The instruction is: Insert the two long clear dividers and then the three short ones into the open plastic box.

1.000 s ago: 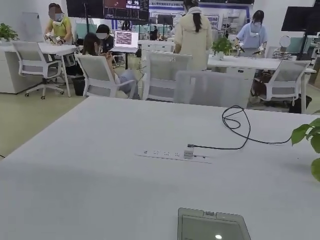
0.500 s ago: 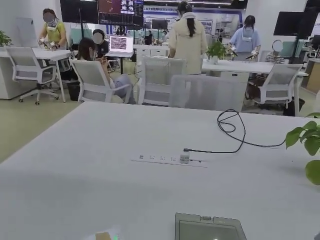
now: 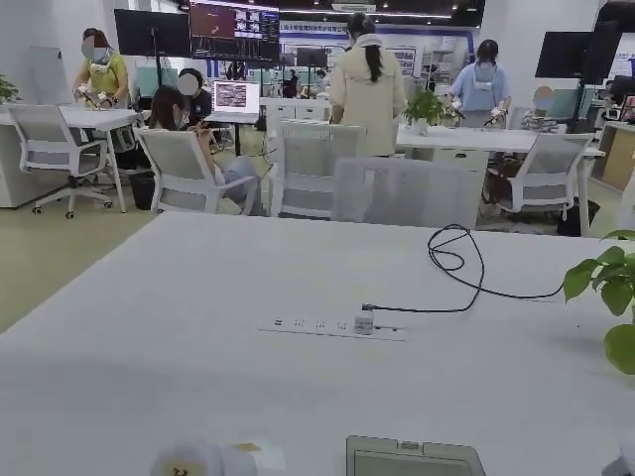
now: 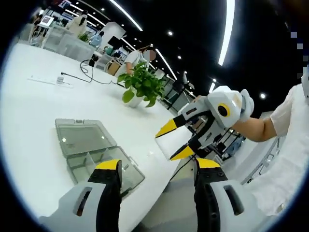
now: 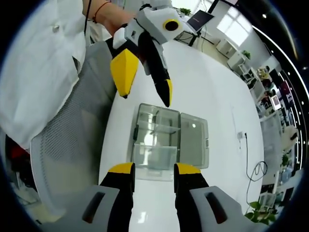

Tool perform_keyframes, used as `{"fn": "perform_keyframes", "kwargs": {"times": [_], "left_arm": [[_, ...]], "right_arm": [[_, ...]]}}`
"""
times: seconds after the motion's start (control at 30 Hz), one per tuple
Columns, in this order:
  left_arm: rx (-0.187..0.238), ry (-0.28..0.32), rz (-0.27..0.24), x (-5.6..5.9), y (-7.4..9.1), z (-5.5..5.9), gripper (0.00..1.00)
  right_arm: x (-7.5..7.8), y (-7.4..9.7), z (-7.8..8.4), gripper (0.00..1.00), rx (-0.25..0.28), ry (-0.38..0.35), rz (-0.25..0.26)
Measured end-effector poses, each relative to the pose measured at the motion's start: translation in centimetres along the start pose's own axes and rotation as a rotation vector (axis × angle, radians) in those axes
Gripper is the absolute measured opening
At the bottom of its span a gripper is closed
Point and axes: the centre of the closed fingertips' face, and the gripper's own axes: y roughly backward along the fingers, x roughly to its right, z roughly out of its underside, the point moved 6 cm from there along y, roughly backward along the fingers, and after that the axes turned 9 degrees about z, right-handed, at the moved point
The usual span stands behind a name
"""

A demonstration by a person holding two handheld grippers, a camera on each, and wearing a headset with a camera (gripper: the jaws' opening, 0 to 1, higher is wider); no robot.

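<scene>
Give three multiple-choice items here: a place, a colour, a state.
1. Where does the plastic box lie? A on a chair; B on the white table; C on the floor.
2. What colour are the tips of the left gripper? A yellow; B red; C green.
3. What state is the right gripper in? A open, empty; B shut on a cable; C shut on a clear divider.
B: it rests on the tabletop. A: both tips show yellow. C: a clear sheet sits between its tips.
</scene>
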Motion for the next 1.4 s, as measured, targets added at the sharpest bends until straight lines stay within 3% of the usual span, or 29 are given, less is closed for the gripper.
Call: {"fn": "perform_keyframes", "kwargs": {"times": [0.17,0.37,0.63,1.2,1.4], "left_arm": [[0.015,0.073,0.012,0.0,-0.7,0.0,0.47],[0.0,0.156,0.033,0.4,-1.7,0.4,0.39],[-0.012,0.218,0.057,0.6,-2.7,1.0,0.19],[-0.019,0.238,0.08,0.9,-3.2,1.4,0.0],[-0.018,0.232,0.079,0.9,-3.2,1.5,0.0]], "right_arm": [[0.0,0.4,-1.1,0.33,0.016,-0.001,0.01],[-0.2,0.7,-2.3,0.33,0.029,0.011,0.016],[-0.4,1.0,-3.2,0.33,0.043,0.014,0.013],[-0.8,0.8,-3.5,0.33,0.033,0.034,0.006],[-0.8,0.7,-3.5,0.33,0.031,0.044,0.007]]}}
